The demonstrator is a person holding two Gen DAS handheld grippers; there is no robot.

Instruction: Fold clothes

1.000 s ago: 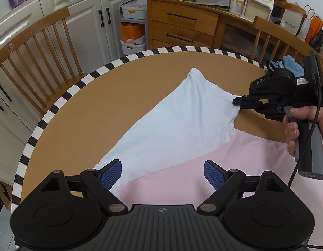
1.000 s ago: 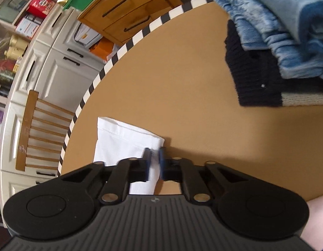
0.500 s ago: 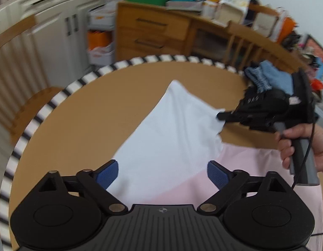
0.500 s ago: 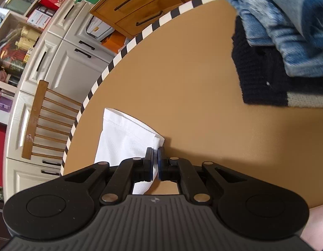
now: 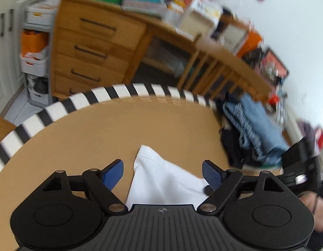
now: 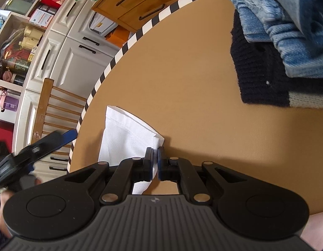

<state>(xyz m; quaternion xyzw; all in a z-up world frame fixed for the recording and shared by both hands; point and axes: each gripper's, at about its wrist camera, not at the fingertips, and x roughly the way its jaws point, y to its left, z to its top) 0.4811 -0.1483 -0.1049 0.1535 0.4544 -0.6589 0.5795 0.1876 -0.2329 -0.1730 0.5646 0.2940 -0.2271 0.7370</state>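
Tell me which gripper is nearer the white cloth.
Right. The right gripper has its jaws shut on a corner of the white cloth. The left gripper hangs open with the cloth between its jaws, not touching it.

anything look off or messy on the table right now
Nothing spilled or damaged. The white garment lies bunched and skewed, one corner pinched in the right gripper, which suits mid-fold. The left gripper is open above it. The jeans and dark knit sit heaped at the table edge.
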